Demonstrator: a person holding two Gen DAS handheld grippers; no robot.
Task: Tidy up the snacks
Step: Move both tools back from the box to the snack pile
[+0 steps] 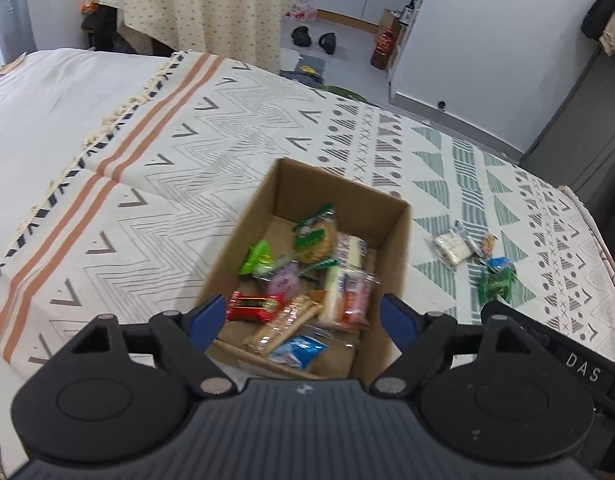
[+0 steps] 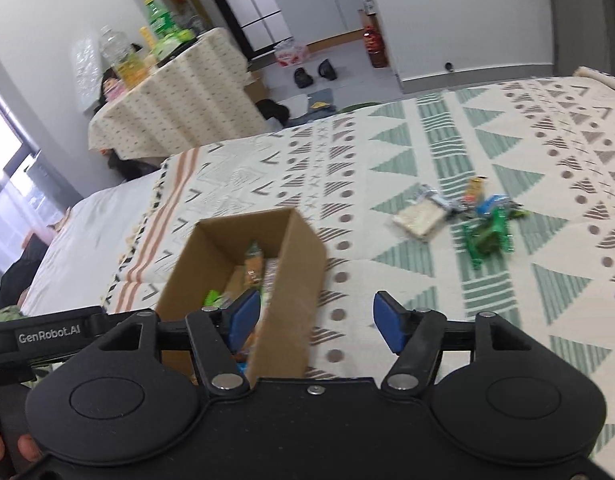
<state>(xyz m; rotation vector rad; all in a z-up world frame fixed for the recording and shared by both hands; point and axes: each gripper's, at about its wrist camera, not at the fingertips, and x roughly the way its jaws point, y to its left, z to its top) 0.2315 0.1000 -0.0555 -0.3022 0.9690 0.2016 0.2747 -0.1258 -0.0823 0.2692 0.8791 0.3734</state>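
While the left gripper (image 1: 303,318) hangs above the open brown cardboard box (image 1: 339,196), its two blue-padded jaws stand wide apart with nothing between them. The box sits on a cream bedspread with grey, green and orange geometric print (image 1: 155,160). Inside the box is a loose pile of wrapped snacks; I count about nine, exact number blurred: a red bar wrapper (image 1: 254,305), a bright green packet (image 1: 256,257), a purple packet (image 1: 285,282), a blue-and-white packet (image 1: 299,353), a round cracker pack with green label (image 1: 314,238), plus clear-wrapped pale ones. Right of the box, well apart from it, lies a small cluster on the bedspread: one clear pack of white wafers (image 1: 453,247), one green wrapped snack (image 1: 496,285), one small blue packet (image 1: 499,263), one small orange-yellow packet (image 1: 488,243).

Right wrist view: right gripper (image 2: 316,326) also wide open, empty. Its left pad sits over the box (image 2: 295,264) opening, its right pad over bare bedspread (image 2: 527,152). Same four loose snacks farther right: white wafer pack (image 2: 421,216), green snack (image 2: 487,238), blue packet (image 2: 492,203), orange-yellow packet (image 2: 474,189). A person's fingertips (image 2: 11,449) show at the lower left edge, on the grip.
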